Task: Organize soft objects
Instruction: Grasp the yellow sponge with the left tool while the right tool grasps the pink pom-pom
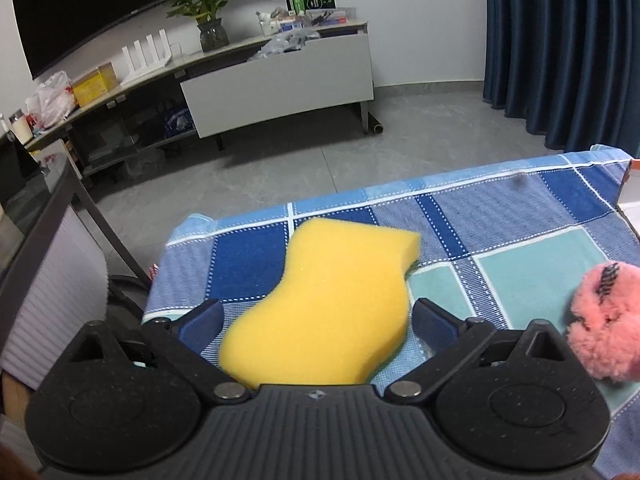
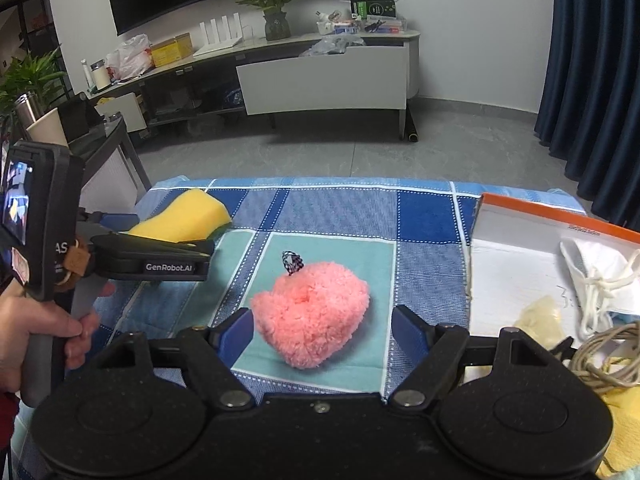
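A yellow sponge [image 1: 320,304] lies on the blue checked cloth [image 1: 500,216] between the open fingers of my left gripper [image 1: 316,320]; the fingers stand apart from its sides. The sponge also shows in the right wrist view [image 2: 188,216], with the left gripper [image 2: 152,258] over it. A pink fluffy heart-shaped plush [image 2: 312,312] with a checked loop lies on a teal square of the cloth [image 2: 320,204]. My right gripper [image 2: 322,330] is open around it, its fingers apart from the plush. The plush also shows at the right edge of the left wrist view [image 1: 604,324].
An open white box with an orange rim [image 2: 520,248] sits at the right of the table, holding a white mask [image 2: 600,276], a pale soft item [image 2: 540,320] and cord [image 2: 604,356]. A yellow cloth [image 2: 624,432] lies nearby. Beyond the table edge are floor and a TV cabinet [image 2: 320,80].
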`<state>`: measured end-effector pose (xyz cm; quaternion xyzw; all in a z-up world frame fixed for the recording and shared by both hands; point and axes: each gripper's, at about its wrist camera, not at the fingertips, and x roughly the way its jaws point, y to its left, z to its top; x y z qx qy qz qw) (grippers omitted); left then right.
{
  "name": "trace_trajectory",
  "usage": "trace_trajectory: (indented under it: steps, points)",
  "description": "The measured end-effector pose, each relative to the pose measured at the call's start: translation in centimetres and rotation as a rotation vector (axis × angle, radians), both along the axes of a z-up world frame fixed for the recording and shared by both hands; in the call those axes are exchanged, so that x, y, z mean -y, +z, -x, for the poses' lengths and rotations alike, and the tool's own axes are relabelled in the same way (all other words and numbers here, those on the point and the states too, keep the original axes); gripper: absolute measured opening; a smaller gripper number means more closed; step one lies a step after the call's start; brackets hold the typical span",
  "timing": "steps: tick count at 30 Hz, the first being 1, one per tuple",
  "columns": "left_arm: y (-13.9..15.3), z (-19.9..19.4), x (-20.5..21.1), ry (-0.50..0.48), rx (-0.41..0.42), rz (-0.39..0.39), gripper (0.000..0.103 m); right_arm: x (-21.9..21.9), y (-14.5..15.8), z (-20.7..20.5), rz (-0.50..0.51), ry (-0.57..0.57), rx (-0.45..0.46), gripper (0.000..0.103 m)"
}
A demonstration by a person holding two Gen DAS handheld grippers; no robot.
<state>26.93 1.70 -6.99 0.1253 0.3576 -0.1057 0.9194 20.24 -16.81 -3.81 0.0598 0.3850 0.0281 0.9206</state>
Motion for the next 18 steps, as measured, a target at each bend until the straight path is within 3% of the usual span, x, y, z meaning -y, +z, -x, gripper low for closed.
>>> trace_trajectory:
  steps: [4, 9, 12, 18]
  points:
    - [0.2, -0.1, -0.4, -0.005, 0.003, 0.064, 0.087, -0.1, -0.8, -1.0, -0.002, -0.004, -0.023, 0.091]
    - [0.5, 1.0, -0.1, -0.012, 0.025, 0.057, 0.083, -0.9, -2.0, -2.0, 0.027, -0.006, -0.052, 0.089]
    - [0.9, 1.8, 0.0, 0.013, 0.026, 0.061, 0.082, -1.3, -2.6, -2.5, 0.038, 0.005, -0.066, 0.064]
    - [2.3, 4.0, 0.3, 0.042, 0.062, 0.071, 0.082, -1.5, -2.0, -1.6, 0.054, 0.011, -0.029, 0.061]
